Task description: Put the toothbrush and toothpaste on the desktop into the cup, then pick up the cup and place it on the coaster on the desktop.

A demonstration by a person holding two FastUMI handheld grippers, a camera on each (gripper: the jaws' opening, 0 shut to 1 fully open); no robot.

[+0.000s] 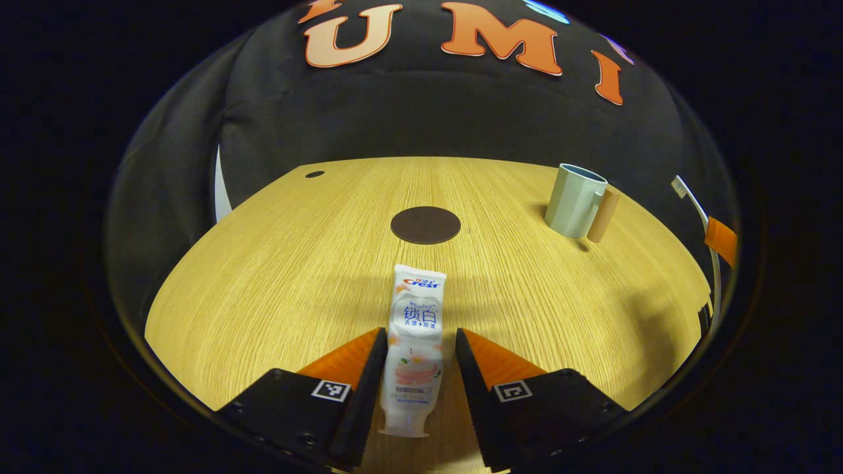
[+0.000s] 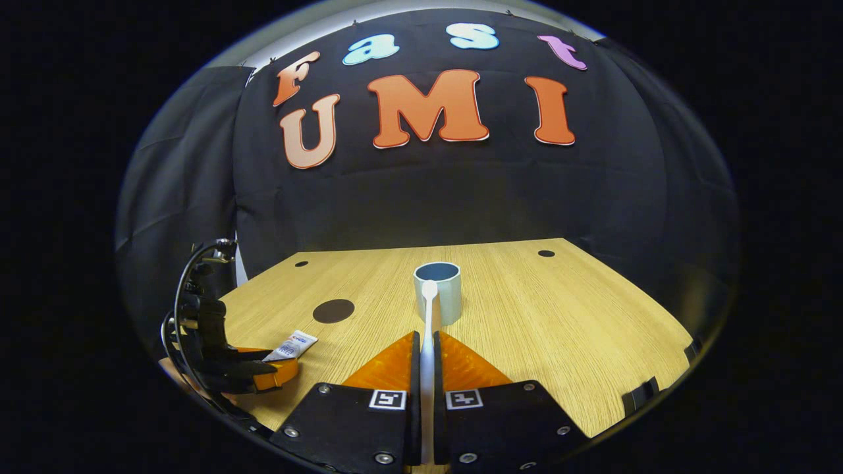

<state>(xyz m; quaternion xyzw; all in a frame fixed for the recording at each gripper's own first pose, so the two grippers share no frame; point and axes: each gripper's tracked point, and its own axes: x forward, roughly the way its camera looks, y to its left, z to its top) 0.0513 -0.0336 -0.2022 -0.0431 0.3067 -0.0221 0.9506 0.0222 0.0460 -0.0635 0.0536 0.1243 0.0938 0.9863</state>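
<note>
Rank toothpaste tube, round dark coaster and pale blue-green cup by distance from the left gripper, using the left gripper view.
1. White toothpaste tube: lying between the open fingers of the left gripper.
2. Round dark coaster: straight ahead, mid-desk.
3. Pale blue-green cup: far right, near the back edge.

1. Tabletop (image 1: 276,263): light wood grain, small dark holes near the back corners.
2. Coaster (image 1: 425,224): dark, round, flat on the tabletop, mid-depth, well apart from the cup.
3. Cup (image 1: 574,200): pale blue-grey, upright, near the back edge, tan handle on its side.
4. Toothpaste (image 1: 416,342): white tube lying flat on the tabletop, cap end toward the near edge, crimped end toward the coaster.
</note>
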